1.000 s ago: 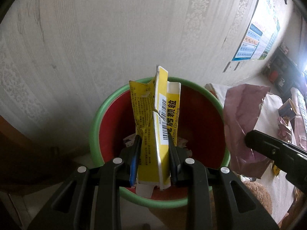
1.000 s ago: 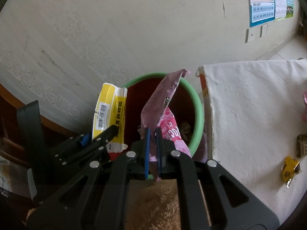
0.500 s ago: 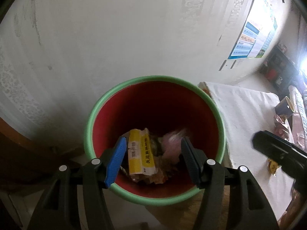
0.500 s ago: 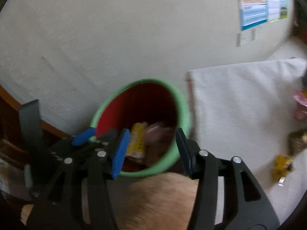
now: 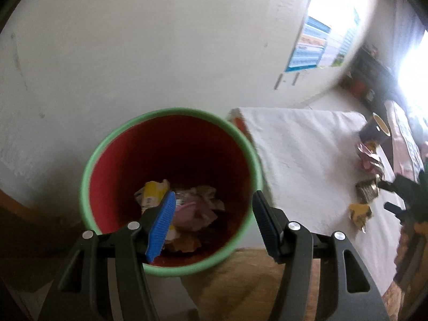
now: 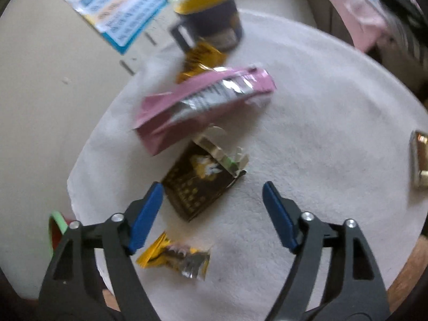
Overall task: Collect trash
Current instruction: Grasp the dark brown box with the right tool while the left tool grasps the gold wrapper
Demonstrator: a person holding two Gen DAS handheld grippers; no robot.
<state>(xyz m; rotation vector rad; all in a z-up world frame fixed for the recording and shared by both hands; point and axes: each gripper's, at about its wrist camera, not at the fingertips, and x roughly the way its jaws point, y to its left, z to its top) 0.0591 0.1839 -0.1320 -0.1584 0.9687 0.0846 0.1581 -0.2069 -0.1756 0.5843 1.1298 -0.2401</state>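
2 hand-held grippers open, empty | bin (image 5: 171,112) rim beside cloth (image 5: 307,144) edge

bin (image 5: 171,268) mouth open, mug (image 6: 211,16) blocking wrappers (image 6: 203,107)

Items obscured, cropped or indistinct:

- Bin (image 5: 171,270): its near rim was partly covered by the left gripper's fingers (image 5: 160,224); only a green sliver (image 6: 57,223) was seen in the right wrist view, at the left edge.
- Trash in bin (image 5: 192,208): crumpled and shadowed; single pieces could not be told apart.
- Right gripper (image 5: 406,200): blurred and cut off at the right edge in the left wrist view.
- Wall poster (image 6: 120,5): smeared, print unreadable, top cropped.
- Mug (image 6: 211,18): blurred.
- Pink wrapper (image 6: 203,101): blurred, label illegible.
- Gold packet (image 6: 420,160): cut off by the right edge.
- Far room (image 5: 374,75): washed out by glare.
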